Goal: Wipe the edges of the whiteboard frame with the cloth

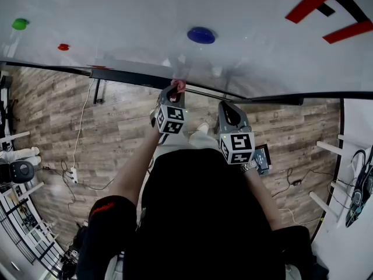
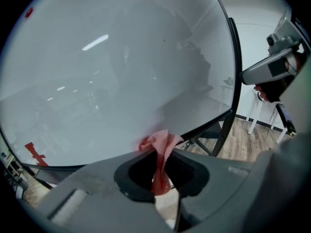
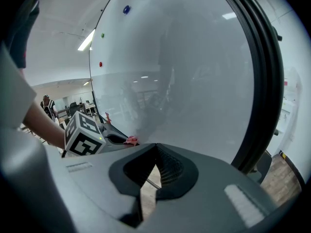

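Left gripper (image 2: 164,154) pinches the pink cloth (image 2: 156,142) against the whiteboard frame (image 2: 209,125) just past its fingertips. The right gripper (image 3: 155,145) is closed on nothing. Most edges likely still unwiped.

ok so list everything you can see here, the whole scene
whiteboard: one, white, fills the top of the head view
frame: one, black, round the board
magnets: three, blue, green and red, on the board
strips: red and black, board's top right in the head view
cloth: one, pink-red, at the bottom frame
floor: brown wood, below the board
power strip: one, white, on the floor at left
left gripper: grey, shut on the cloth
right gripper: grey, shut, nothing in it
forearms: two, behind the grippers
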